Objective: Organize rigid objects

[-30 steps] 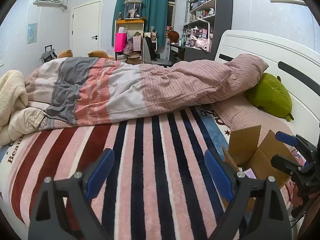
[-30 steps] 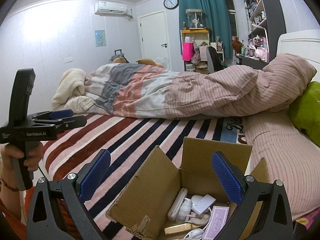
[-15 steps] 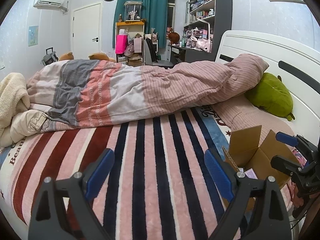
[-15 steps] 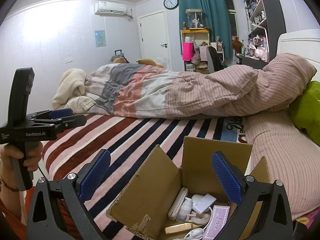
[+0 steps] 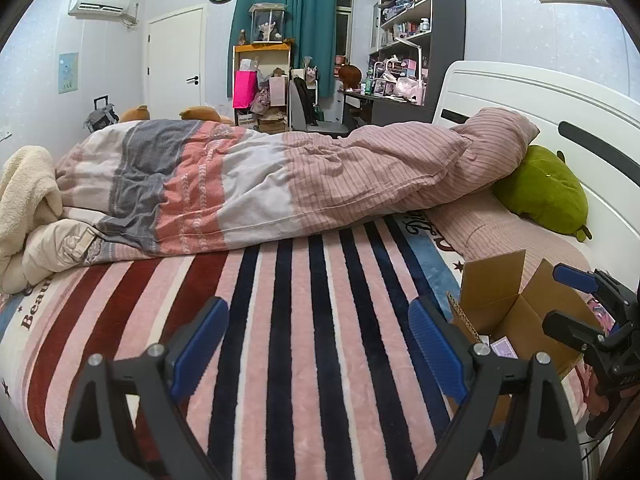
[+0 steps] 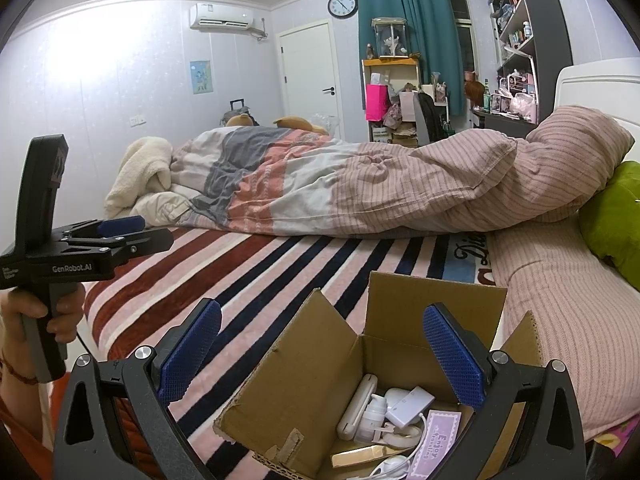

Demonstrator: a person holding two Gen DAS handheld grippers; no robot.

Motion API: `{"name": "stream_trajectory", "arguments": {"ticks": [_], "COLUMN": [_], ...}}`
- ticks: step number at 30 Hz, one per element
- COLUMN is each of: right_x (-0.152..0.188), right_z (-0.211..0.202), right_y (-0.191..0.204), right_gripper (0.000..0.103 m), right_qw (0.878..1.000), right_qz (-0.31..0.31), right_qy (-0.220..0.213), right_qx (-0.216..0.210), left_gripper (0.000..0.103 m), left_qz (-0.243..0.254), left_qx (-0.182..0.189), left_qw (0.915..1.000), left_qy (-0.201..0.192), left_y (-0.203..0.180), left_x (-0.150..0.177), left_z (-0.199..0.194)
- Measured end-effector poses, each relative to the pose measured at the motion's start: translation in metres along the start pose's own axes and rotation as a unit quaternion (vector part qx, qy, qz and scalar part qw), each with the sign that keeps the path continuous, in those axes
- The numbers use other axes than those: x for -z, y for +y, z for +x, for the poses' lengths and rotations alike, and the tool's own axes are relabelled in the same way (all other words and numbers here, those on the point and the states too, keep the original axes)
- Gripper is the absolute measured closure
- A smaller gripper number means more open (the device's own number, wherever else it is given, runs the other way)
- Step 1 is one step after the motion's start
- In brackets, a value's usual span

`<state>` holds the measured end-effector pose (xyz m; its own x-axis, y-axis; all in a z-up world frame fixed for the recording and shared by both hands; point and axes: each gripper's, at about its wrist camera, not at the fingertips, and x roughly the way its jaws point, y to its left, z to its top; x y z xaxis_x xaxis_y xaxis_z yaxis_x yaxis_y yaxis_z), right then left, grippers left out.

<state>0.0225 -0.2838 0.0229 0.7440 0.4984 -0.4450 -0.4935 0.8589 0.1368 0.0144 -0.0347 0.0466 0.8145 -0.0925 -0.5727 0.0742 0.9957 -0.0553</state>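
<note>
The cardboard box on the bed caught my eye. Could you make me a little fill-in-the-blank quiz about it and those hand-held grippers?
1. The cardboard box has its flaps ____.
2. The right hand-held gripper is open and holds ____.
3. The pads of the left hand-held gripper are coloured ____.
4. The box stands on a ____ blanket.

Missing words: open; nothing; blue; striped

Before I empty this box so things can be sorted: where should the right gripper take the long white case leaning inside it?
Probably its upper end, from above. The long white case leans tilted against the cardboard box wall, its top standing free and its lower end among cables. Close the open right gripper across its narrow width.
</note>
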Motion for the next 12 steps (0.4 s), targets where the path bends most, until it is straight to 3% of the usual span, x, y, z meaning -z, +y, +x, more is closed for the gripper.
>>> {"name": "stream_trajectory", "arguments": {"ticks": [12], "right_x": [0.0011], "right_z": [0.0009], "right_y": [0.0016], "right_gripper": [0.001], "right_qw": [1.0], "right_qz": [0.001], "right_qy": [-0.002], "right_qx": [0.002], "left_gripper": [0.013], "left_qz": [0.001], "left_qx": [-0.003], "left_qw": [1.0], "left_qy": [-0.004], "left_y": [0.0018], "left_x": [-0.0004], "left_z": [-0.0021]}}
